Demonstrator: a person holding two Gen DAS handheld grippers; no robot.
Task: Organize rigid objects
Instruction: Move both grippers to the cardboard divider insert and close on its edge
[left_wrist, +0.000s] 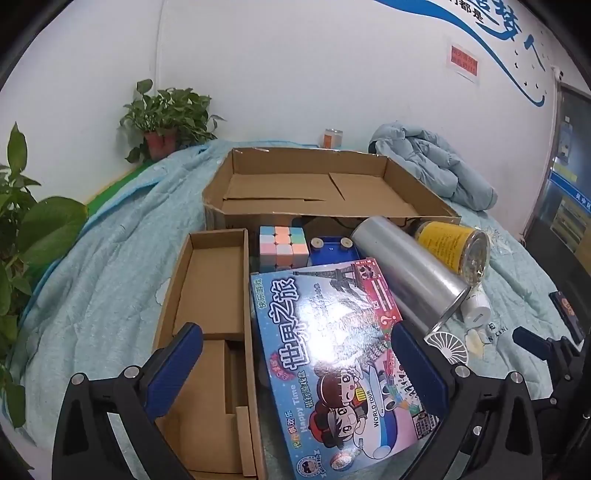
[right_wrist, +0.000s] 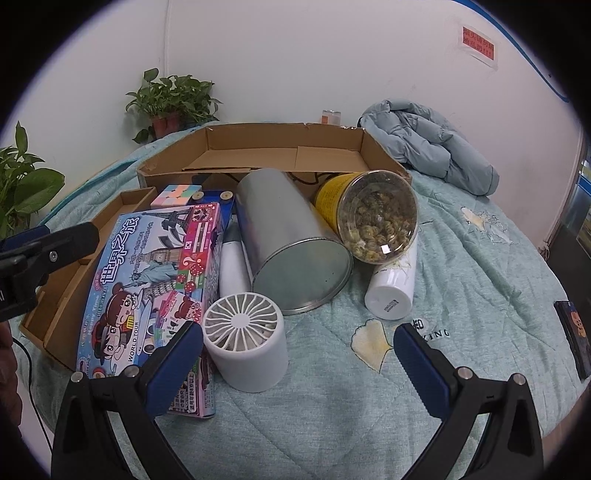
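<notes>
On the quilt (right_wrist: 461, 266), glossy blue cartoon board-game box (right_wrist: 147, 280), lying flat.

Two black tongs with blue tips

The left tongs (left_wrist: 297, 363) and the right tongs (right_wrist: 298, 360) look the same: black plastic arms, flat blue pads with tiny ridges, and round silver screws. A thin black cable (right_wrist: 35, 391) hangs nearby.

Right tool (right_wrist: 298, 356) wide apart above fan (right_wrist: 245, 341), nothing gripped.
</notes>
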